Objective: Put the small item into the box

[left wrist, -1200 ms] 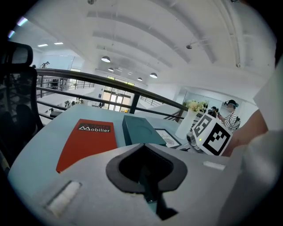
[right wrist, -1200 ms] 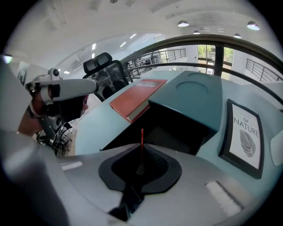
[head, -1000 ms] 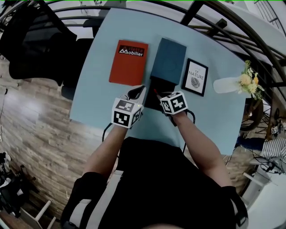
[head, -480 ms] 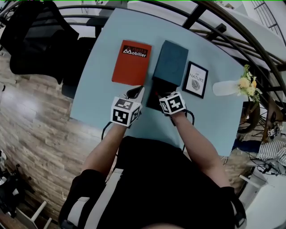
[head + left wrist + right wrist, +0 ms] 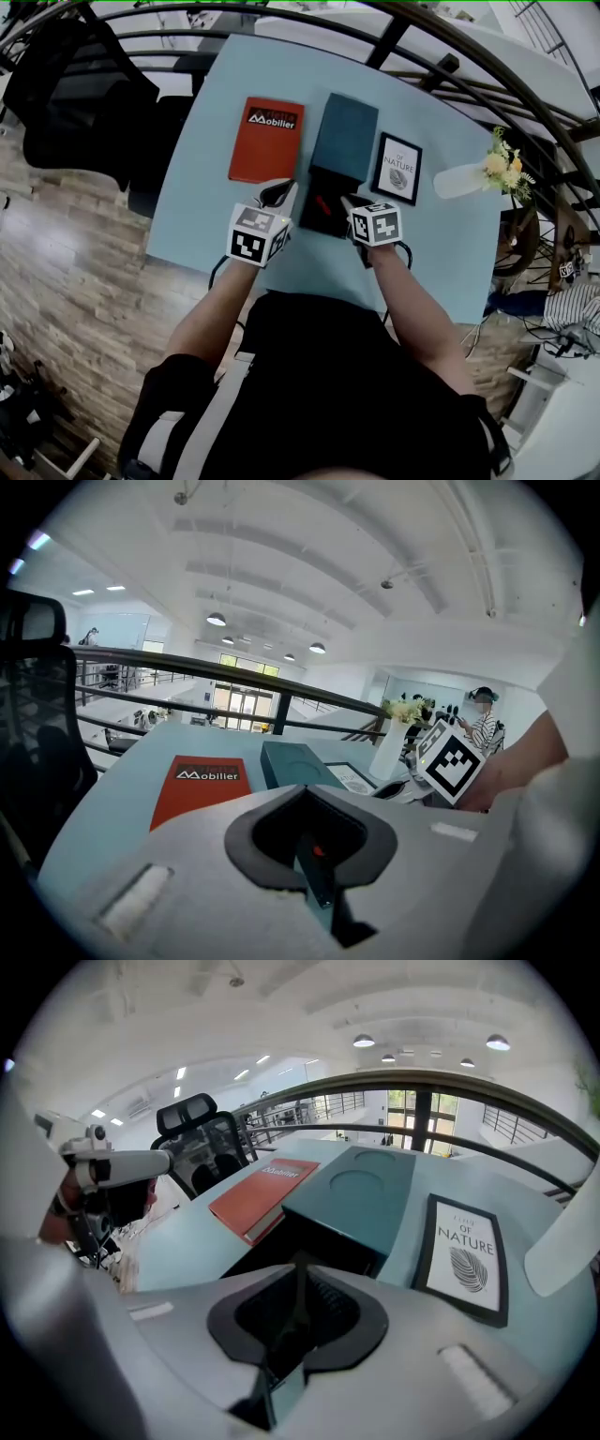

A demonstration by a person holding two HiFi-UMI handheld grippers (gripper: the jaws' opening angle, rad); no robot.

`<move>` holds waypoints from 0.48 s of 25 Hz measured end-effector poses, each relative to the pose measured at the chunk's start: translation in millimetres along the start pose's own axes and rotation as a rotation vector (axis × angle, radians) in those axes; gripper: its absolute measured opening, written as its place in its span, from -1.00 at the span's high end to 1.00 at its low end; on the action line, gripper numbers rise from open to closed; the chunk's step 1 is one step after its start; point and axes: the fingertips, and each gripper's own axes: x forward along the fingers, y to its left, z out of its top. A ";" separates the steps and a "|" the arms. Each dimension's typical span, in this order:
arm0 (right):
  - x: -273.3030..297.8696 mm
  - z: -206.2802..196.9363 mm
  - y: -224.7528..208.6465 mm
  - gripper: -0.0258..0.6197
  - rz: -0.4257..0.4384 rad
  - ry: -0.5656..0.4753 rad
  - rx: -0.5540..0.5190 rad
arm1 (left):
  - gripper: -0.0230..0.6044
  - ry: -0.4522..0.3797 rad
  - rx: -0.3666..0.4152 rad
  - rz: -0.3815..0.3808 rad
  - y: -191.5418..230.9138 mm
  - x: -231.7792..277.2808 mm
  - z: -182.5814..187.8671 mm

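A small red item (image 5: pixel 322 202) lies inside the open black box (image 5: pixel 313 221) on the light blue table (image 5: pixel 202 220). The box's teal lid (image 5: pixel 344 136) rests against its far end. My right gripper (image 5: pixel 348 200) is shut and empty just right of the box, level with the item. My left gripper (image 5: pixel 277 191) is shut and empty at the box's left edge. In the left gripper view, a bit of the red item (image 5: pixel 317 851) shows through the slit between the jaws of the left gripper (image 5: pixel 302 794). The right gripper (image 5: pixel 300 1265) points at the dark box opening (image 5: pixel 291 1239).
A red book (image 5: pixel 265 141) lies left of the lid and a framed "NATURE" print (image 5: pixel 397 169) lies right of it. A white vase with flowers (image 5: pixel 469 178) stands at the right edge. A black chair (image 5: pixel 75 94) and a curved railing (image 5: pixel 450 70) lie beyond the table.
My right gripper was over the box with the red item at its tips; it has moved right, off the box, and the item now lies inside. The left gripper barely moved.
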 end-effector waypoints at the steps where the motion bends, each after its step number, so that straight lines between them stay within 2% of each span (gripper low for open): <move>1: -5.2 3.5 -1.5 0.83 0.004 -0.018 -0.003 | 0.91 -0.007 0.001 0.010 -0.8 -2.7 4.1; 7: -50.9 9.7 -30.7 0.92 -0.009 -0.119 -0.021 | 0.91 -0.066 0.011 0.073 -14.7 -16.2 33.4; 12: -83.4 32.3 -47.9 0.92 0.022 -0.224 -0.003 | 0.91 -0.102 0.033 0.107 -28.3 -14.2 61.5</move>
